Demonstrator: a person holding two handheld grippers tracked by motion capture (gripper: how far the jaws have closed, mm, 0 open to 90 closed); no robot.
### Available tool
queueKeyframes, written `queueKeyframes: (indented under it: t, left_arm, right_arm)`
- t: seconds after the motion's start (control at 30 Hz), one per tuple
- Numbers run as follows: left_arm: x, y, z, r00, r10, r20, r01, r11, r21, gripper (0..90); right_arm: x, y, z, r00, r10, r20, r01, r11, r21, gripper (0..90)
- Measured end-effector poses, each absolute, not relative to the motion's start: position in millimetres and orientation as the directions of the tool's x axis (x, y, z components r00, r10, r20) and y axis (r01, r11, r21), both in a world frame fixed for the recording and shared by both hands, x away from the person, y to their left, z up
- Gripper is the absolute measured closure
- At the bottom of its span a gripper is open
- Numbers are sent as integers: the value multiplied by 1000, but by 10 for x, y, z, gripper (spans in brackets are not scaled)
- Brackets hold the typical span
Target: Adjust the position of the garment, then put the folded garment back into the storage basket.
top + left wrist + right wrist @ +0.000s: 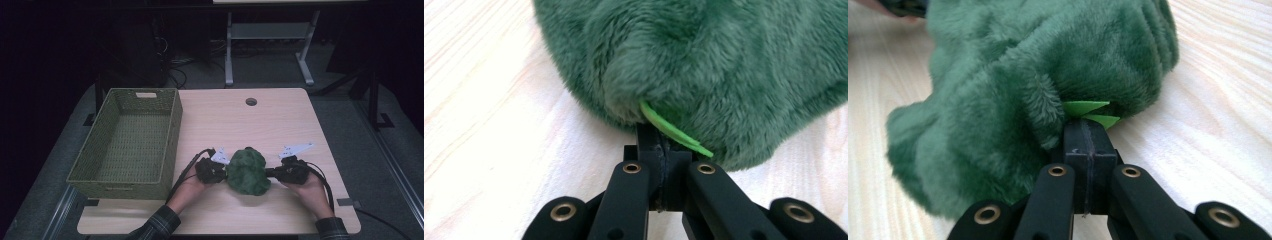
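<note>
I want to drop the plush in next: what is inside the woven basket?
The basket shows just its bare woven floor; the strip behind its near wall is hidden. The green plush remains on the table.

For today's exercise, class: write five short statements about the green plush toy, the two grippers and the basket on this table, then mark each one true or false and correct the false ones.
1. The green plush toy lies inside the woven basket. False: it rests on the table, to the right of the basket.
2. The left gripper is shut on the toy's edge. True.
3. The right gripper stands wide open above the toy. False: it is shut on the toy's other side.
4. The basket holds nothing. True.
5. The basket is red. False: it is olive green.
</note>
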State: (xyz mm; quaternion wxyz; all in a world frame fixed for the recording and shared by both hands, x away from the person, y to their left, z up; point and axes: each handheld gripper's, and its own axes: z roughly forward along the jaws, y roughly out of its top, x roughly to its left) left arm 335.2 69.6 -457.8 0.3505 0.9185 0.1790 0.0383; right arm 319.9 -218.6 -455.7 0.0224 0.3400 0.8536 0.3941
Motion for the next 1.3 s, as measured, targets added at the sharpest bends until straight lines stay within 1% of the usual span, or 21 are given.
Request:
queueKeyframes:
  t: [0.1,0.23,0.3,0.33,0.4,0.43,0.5,0.57,0.6,0.67,0.73,0.77,0.8,0.87,0.97,1.03,1.13,1.23,1.3]
  left_arm:
    - [3362,730,-4569,934,353,-63,304,-686,661,872]
    - [3329,793,-4512,934,351,-70,305,-679,668,791]
    - [3299,832,-4468,933,355,-65,304,-676,671,714]
    - [3284,857,-4439,933,354,-66,303,-673,675,679]
    - [3269,895,-4393,931,356,-81,315,-671,672,593]
    - [3265,908,-4373,930,357,-85,318,-668,673,542]
    - [3251,919,-4340,926,367,-91,325,-652,685,453]
    - [3246,924,-4300,928,364,-78,312,-648,695,370]
    - [3240,925,-4276,929,363,-66,303,-649,698,338]
    - [3237,906,-4235,934,353,-45,280,-652,705,290]
    - [3236,864,-4212,939,342,-32,265,-663,700,236]
    - [3243,843,-4200,944,330,-25,252,-666,702,215]
    - [3251,826,-4194,945,326,-30,252,-662,706,191]
    - [3274,779,-4185,946,323,-30,245,-652,718,168]
    - [3327,697,-4200,956,292,-22,219,-663,716,138]
    - [3360,659,-4212,961,276,-18,204,-663,720,136]
    - [3418,607,-4239,963,270,-26,202,-651,732,133]
    - [3435,556,-4296,971,234,-40,187,-649,737,130]
    - [3444,520,-4354,977,210,-39,172,-668,724,130]
  right_arm:
    - [3150,-2214,-4561,-766,607,214,552,450,702,899]
    - [3079,-2342,-4534,-738,646,195,548,404,733,815]
    - [3025,-2429,-4517,-711,679,181,544,370,753,717]
    - [3008,-2482,-4522,-701,690,181,548,360,755,689]
    - [2972,-2566,-4546,-677,717,166,555,350,755,576]
    - [2951,-2612,-4567,-659,738,144,559,353,750,532]
    - [2925,-2675,-4597,-638,758,134,572,350,742,467]
    - [2897,-2730,-4631,-612,781,126,587,341,734,374]
    - [2889,-2748,-4651,-599,790,129,600,336,726,345]
    - [2880,-2781,-4691,-578,808,112,615,341,711,251]
    - [2870,-2797,-4727,-558,822,113,630,331,702,204]
    - [2871,-2803,-4754,-549,830,99,628,331,704,163]
    - [2871,-2800,-4769,-539,837,96,633,328,701,143]
    - [2865,-2803,-4784,-536,840,83,627,330,705,132]
    - [2864,-2791,-4810,-521,852,54,620,334,710,90]
    - [2870,-2782,-4829,-527,849,27,603,352,716,80]
    - [2880,-2784,-4829,-520,853,29,609,347,714,79]
    - [2886,-2784,-4829,-520,854,27,608,347,714,79]
    - [2891,-2785,-4830,-519,854,27,608,347,714,79]
